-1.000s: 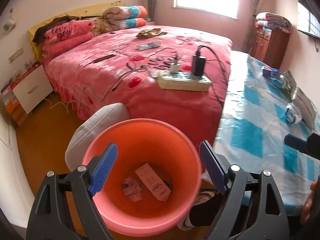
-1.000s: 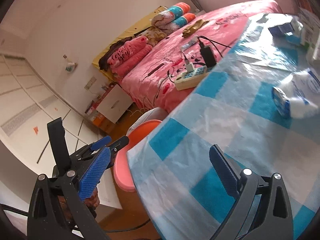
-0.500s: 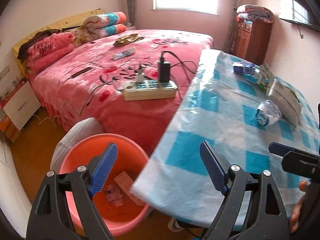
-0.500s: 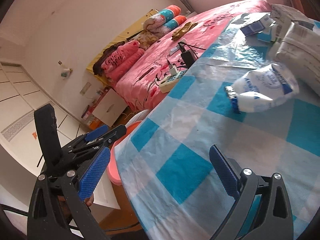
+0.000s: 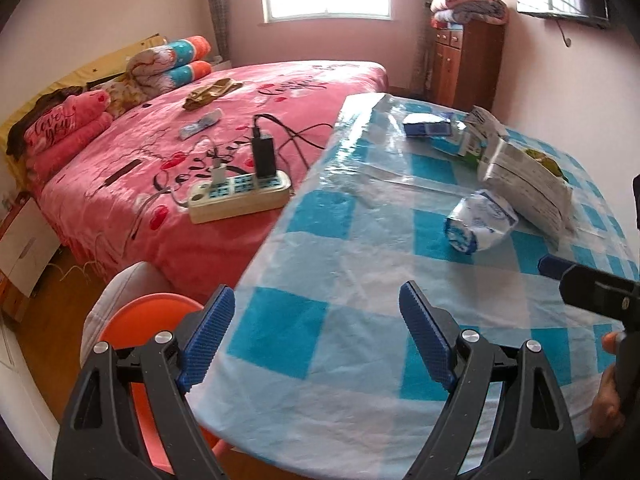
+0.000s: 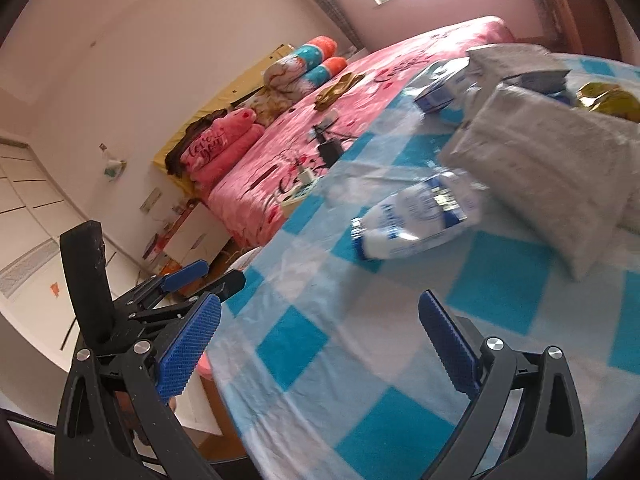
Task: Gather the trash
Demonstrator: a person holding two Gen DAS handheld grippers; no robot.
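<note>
A crumpled white-and-blue wrapper (image 5: 480,224) lies on the blue checked tablecloth (image 5: 360,280); it also shows in the right wrist view (image 6: 416,220). My left gripper (image 5: 316,344) is open and empty over the table's near edge. My right gripper (image 6: 320,344) is open and empty, short of the wrapper. The orange bin (image 5: 148,320) stands on the floor at lower left, mostly hidden by my left gripper and the table. A blue packet (image 5: 426,128) lies at the table's far end.
A large grey-white bag (image 5: 528,184) lies just right of the wrapper, with a small carton (image 5: 466,142) beyond it. A pink bed (image 5: 200,140) with a power strip (image 5: 240,196) stands left of the table. A grey stool (image 5: 120,292) sits by the bin.
My left gripper has swung right, from over the orange bin to over the table. My right gripper has moved forward toward the wrapper. Both stay open.
</note>
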